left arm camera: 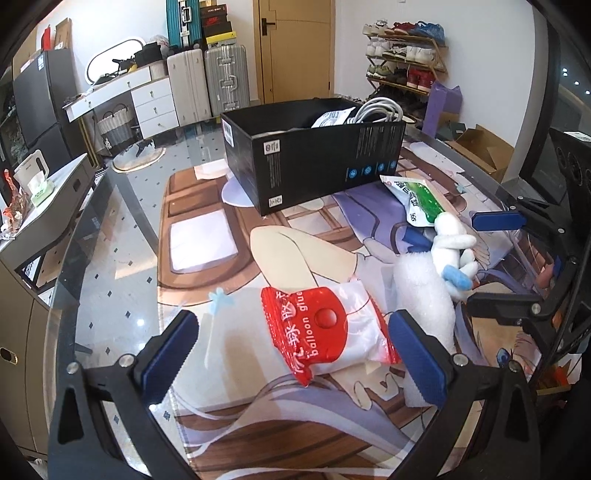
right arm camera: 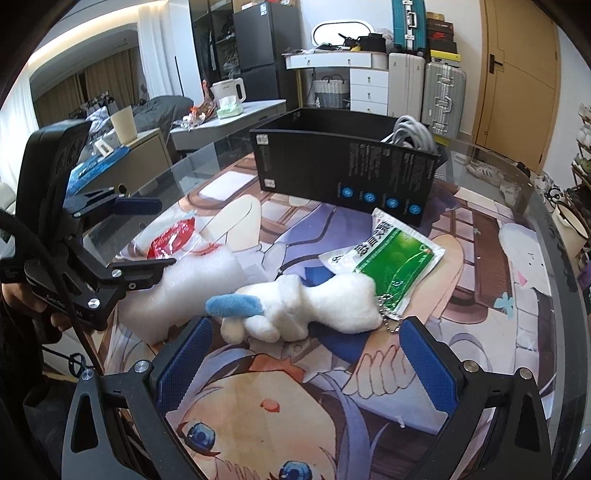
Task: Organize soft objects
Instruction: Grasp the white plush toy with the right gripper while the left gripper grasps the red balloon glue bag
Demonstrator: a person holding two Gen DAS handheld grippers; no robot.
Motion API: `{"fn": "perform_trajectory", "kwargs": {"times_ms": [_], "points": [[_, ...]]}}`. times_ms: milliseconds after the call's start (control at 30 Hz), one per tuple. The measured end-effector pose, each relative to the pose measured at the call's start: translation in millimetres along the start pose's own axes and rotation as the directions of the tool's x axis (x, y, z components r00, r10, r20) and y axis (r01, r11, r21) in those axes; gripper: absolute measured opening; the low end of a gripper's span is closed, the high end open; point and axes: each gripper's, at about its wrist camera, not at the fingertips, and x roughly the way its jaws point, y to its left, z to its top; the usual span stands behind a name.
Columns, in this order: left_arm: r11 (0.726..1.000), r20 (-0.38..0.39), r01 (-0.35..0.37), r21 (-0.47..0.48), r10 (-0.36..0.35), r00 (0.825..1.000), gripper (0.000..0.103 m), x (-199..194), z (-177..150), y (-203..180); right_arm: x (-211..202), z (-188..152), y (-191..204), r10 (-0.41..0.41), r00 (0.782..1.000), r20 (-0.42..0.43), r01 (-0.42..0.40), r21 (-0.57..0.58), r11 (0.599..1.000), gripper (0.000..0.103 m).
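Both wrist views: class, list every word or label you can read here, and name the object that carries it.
"balloon glue": red and white packet, beside red Chinese characters too distorted to transcribe.
Black box: fine print, codes and round blue icons, too small to read.
Green sachet: large Chinese characters, blurred.
Stacked shoeboxes: logos illegible.

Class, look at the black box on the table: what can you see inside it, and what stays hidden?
Inside the black box, a coil of white cable and a white printed packet show above the rim. The box walls hide everything lower down.
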Motion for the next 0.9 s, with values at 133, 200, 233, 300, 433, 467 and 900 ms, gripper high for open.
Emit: {"fn": "perform_trajectory", "kwargs": {"times_ms": [133,200,233,300,433,467,900], "points": [[1.0,-0.006,-0.001,-0.004,0.001,1.0,0.103,2.0,1.0,1.4,7.6,2.1,2.7,-0.003,1.0,-0.03,0.003,-0.014,1.0,0.102],[1.0,-0.009,-0.003,-0.009,0.003,1.0,0.103,2.9,1.2,2.7,10.9,3.5,2.8,-0.008,0.999,-0.038,0.007,-0.015,1.0,0.102],[1.0,-0.01,-0.002,-0.011,0.002,1.0,0.103,3.1,1.0,3.6,12.6,4.4,2.7,-0.007,0.999,-0.044,0.006,-0.013,1.0,0.102],[1.0,-0.012,-0.006,-0.013,0.005,1.0,0.103,3.3,0.7,4.8,14.6,5.3,2.7,-0.006,0.999,-0.051,0.005,-0.012,1.0,0.102],[1.0,-0.015,-0.009,-0.022,0.008,1.0,0.103,4.4,1.2,7.5,19.0,7.4,3.2,-0.011,0.998,-0.068,0.009,-0.02,1.0,0.102],[1.0,-0.016,-0.009,-0.024,0.009,1.0,0.103,4.3,1.3,7.8,20.9,7.8,3.5,-0.013,0.997,-0.075,0.011,-0.021,1.0,0.102],[1.0,-0.019,-0.007,-0.027,0.006,1.0,0.103,4.5,1.0,8.9,26.7,13.7,4.0,-0.031,0.996,-0.082,0.029,-0.026,0.999,0.102]]}}
